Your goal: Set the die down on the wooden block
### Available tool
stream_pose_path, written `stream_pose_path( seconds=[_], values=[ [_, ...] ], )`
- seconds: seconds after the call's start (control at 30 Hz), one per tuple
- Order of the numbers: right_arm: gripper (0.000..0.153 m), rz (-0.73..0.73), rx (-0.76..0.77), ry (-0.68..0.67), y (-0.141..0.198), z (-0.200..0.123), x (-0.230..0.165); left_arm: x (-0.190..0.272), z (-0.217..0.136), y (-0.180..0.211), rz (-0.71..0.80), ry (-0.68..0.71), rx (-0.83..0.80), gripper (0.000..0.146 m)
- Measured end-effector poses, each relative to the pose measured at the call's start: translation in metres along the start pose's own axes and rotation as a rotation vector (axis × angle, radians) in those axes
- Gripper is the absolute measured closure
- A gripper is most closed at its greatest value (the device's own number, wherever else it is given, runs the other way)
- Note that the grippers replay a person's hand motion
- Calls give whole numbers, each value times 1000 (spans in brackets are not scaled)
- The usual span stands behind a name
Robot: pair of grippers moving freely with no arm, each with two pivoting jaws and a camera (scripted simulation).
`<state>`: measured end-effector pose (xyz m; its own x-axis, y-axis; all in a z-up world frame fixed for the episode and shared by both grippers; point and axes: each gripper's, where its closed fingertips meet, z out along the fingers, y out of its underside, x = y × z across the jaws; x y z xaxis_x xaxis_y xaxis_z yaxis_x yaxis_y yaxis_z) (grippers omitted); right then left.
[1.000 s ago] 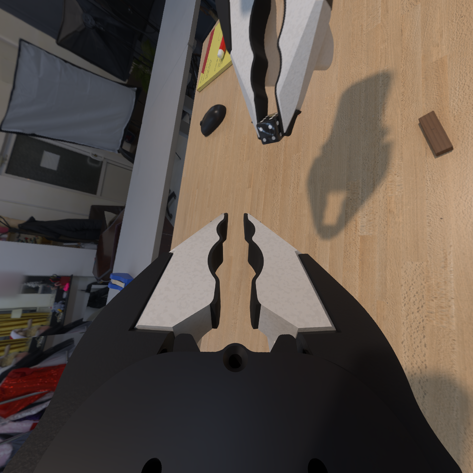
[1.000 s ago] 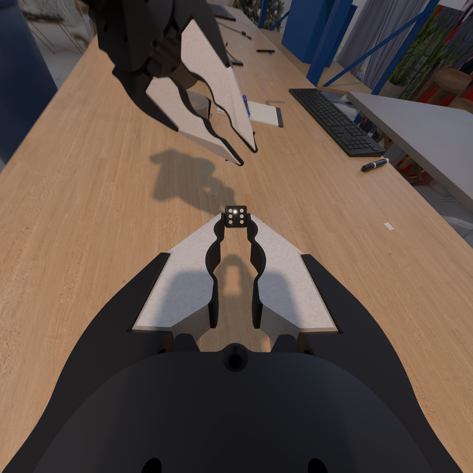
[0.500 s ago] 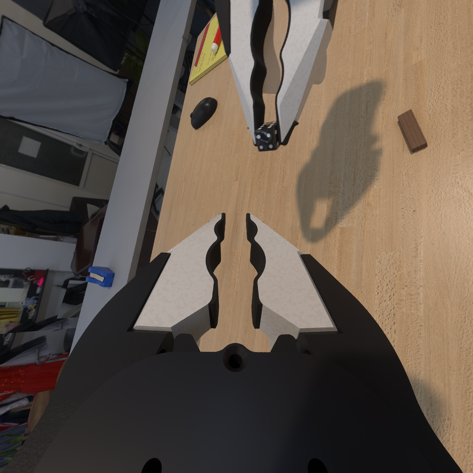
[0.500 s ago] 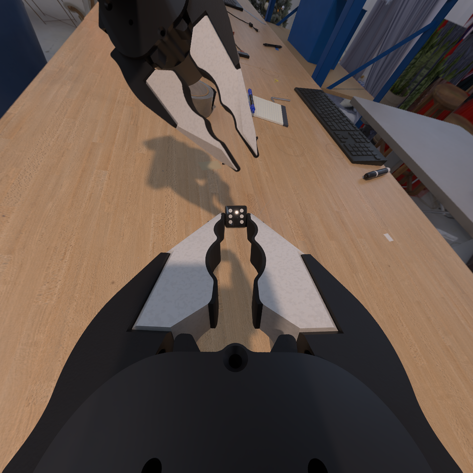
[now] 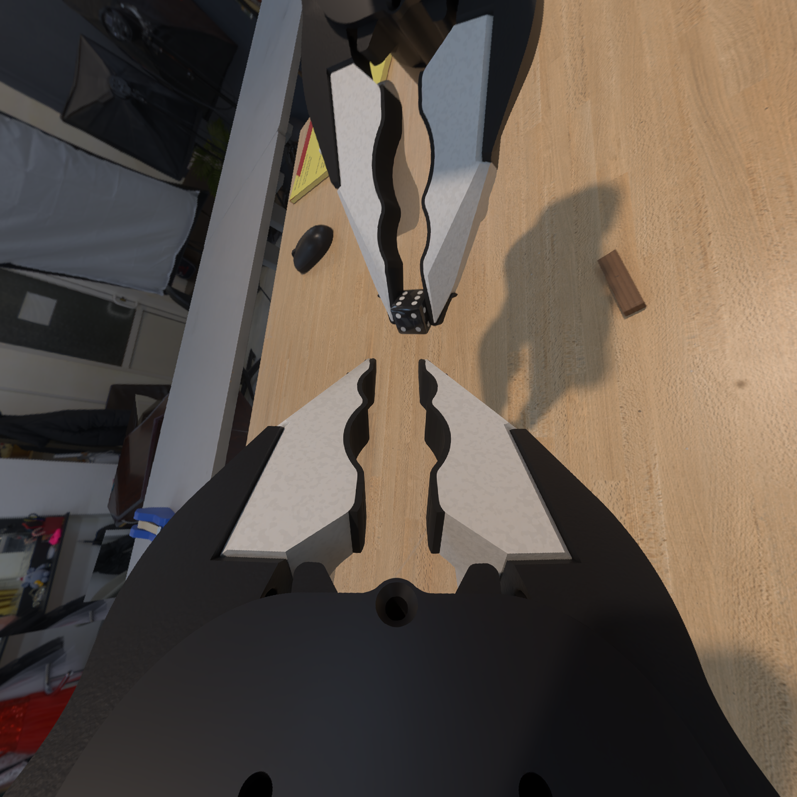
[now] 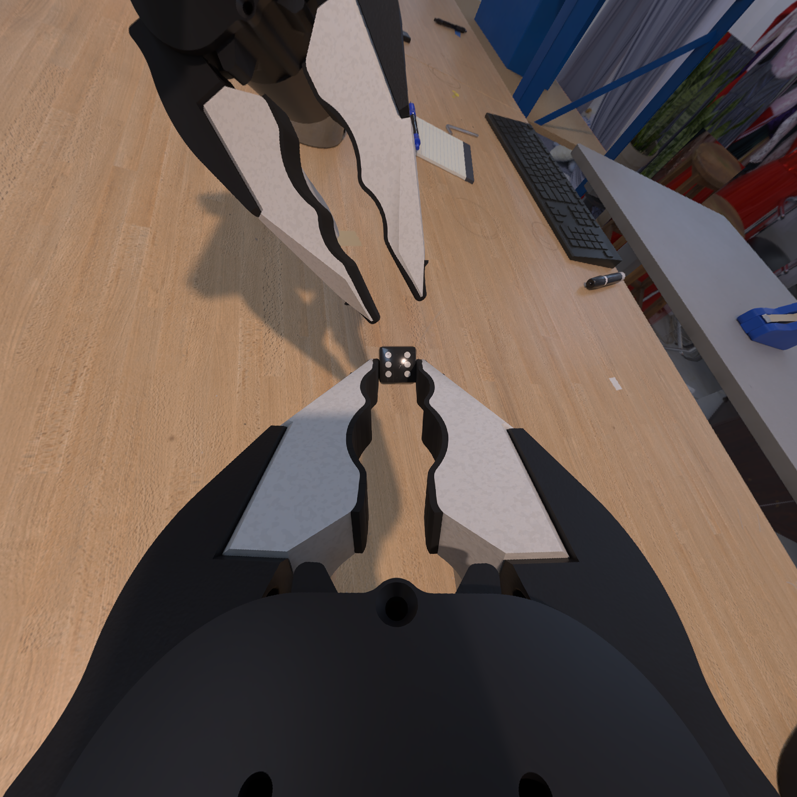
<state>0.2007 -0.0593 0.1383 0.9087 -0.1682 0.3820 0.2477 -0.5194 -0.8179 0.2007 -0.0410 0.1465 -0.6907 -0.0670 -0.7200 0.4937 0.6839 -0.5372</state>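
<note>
Die [image 6: 397,365]: clamped at tips of your right tool [image 6: 397,366], above the worktop [image 5: 647,474]. Your left tool [image 5: 396,366] faces it, fingers apart w/ nothing between. Wooden block [image 5: 621,283] well off to the side.

black keyboard [image 6: 556,189], notepad [image 6: 444,149], marker [image 6: 604,280] on table [image 6: 108,302].

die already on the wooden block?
No, the die sits pinched at the tips of the right hand-held gripper, while the wooden block lies bare off to the side.
</note>
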Motion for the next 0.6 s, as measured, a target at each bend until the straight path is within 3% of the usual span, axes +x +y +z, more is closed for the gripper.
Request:
stream_pose_path(
  seconds=[0.37, 0.6],
  values=[
    [136, 107, 50, -152, -8, -4, -6, 1, 5, -8, 210, -28, -32, 128],
    [136, 134, 82, -283, -28, 4, 6, -20, -9, -2, 248, -37, -75, 135]
  ],
)
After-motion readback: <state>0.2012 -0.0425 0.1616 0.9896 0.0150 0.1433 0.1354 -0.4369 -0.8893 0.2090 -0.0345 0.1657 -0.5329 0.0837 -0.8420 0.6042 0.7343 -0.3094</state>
